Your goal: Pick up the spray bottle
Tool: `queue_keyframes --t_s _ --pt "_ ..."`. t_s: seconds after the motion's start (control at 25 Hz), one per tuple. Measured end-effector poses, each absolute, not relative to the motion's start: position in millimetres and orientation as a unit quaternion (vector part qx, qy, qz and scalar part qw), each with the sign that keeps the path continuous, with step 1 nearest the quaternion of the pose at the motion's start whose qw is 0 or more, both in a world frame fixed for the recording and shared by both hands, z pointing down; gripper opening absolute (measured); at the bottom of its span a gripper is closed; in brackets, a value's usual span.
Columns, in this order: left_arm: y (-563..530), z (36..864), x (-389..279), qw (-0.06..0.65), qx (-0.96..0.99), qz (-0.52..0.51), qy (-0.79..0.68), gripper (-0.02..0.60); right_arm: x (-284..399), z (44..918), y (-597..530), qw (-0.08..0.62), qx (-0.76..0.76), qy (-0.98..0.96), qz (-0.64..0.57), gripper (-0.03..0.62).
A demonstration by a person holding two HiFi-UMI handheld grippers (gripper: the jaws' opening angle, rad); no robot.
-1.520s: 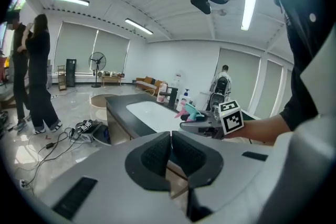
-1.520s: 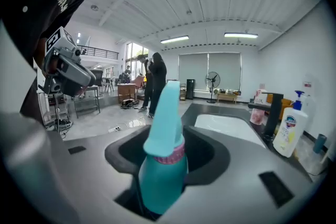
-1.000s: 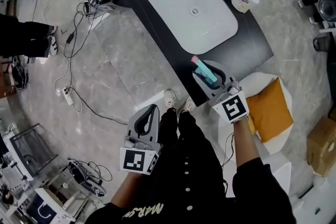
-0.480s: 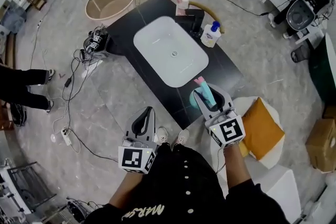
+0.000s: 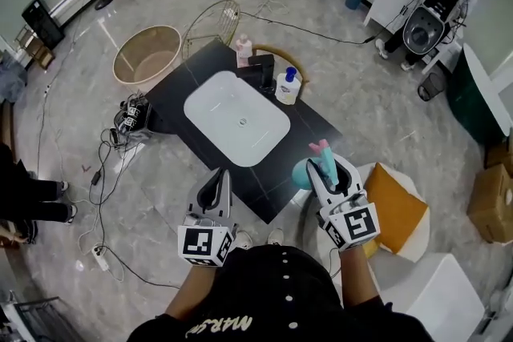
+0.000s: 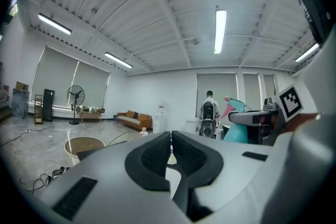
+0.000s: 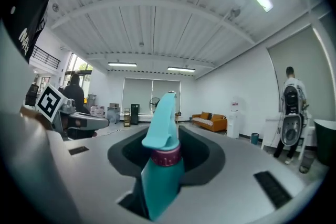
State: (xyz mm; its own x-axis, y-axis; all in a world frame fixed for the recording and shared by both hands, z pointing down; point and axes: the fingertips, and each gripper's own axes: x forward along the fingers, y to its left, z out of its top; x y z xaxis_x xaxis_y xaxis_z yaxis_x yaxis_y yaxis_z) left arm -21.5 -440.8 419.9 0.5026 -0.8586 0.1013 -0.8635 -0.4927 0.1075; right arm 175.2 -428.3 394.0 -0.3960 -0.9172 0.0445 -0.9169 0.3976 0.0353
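The spray bottle (image 5: 318, 159) is teal with a pink collar and a teal trigger head. My right gripper (image 5: 325, 166) is shut on it and holds it up in the air, off the black counter (image 5: 314, 122). In the right gripper view the bottle (image 7: 162, 162) stands upright between the two pads, its nozzle above them. My left gripper (image 5: 219, 177) hangs at the left, level with the right one, shut and holding nothing. In the left gripper view its pads (image 6: 156, 153) meet, and the bottle (image 6: 236, 124) shows at the right.
A white sink (image 5: 236, 118) is set in the black counter, with a black faucet (image 5: 261, 70), a blue-capped soap bottle (image 5: 288, 86) and a pink bottle (image 5: 243, 50) behind it. A round tub (image 5: 146, 54), a wire basket (image 5: 212, 22), floor cables (image 5: 104, 164) and an orange cushion (image 5: 394, 203) surround it.
Both grippers have risen, the right one carrying the spray bottle up and away from the counter's edge. The head view has tilted up, so more of the room shows.
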Motion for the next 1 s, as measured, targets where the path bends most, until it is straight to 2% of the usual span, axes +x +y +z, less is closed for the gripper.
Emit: queue_keyframes --t_s 0.44,1.0 --pt "-453 403 -3 0.054 0.876 0.012 -0.479 0.017 219 388 -410 0.003 0.608 -0.794 -0.001 0.129" --pt "-450 396 -15 0.042 0.871 0.011 -0.49 0.017 208 386 -425 -0.002 0.605 -0.797 -0.004 0.127"
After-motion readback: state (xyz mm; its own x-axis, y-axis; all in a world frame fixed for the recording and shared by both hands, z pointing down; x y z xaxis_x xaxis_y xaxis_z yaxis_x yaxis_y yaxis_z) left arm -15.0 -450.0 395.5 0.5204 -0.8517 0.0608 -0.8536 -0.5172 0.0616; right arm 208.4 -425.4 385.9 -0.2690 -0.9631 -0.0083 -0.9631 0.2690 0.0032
